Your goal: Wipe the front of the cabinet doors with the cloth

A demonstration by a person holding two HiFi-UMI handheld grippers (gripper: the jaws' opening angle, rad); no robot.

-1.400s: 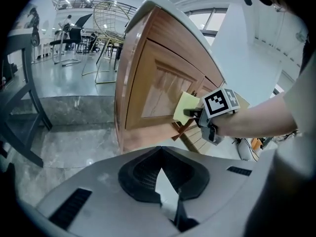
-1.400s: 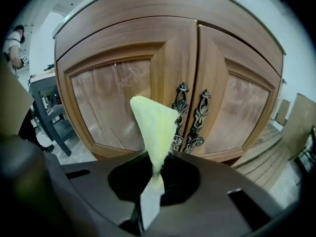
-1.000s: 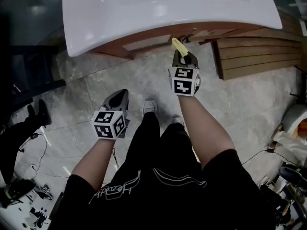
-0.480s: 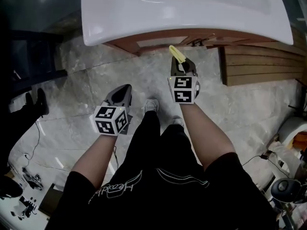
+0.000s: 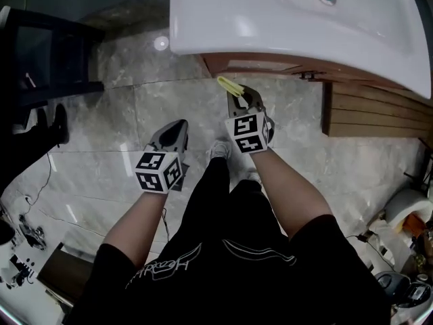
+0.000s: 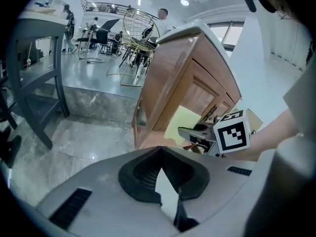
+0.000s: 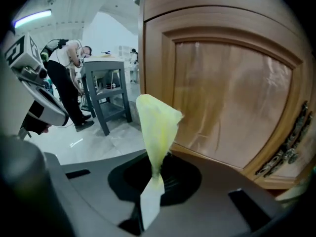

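Your right tool [image 5: 240, 99] is clamped on the thin yellow cloth [image 7: 157, 127], pointed 12 o'clock at the wooden cabinet door [image 7: 232, 102], ready to wipe; left tool [image 6: 160, 152] closed, empty.

The cloth [image 7: 157, 125] is seen as pale yellow. The cabinet door [image 7: 232, 98] is shown in reddish-brown wood with faint grain, and its handle [image 7: 291, 142] in dark metal. The basin [image 5: 270, 19] is rendered glossy white. The floor [image 5: 128, 114] is patterned in grey veined marble. Black-and-white square markers are carried on the cubes of the grey left gripper [image 5: 178, 126] and right gripper [image 5: 238, 95]. The trousers [image 5: 230, 263] are black, marked with thin white lines.
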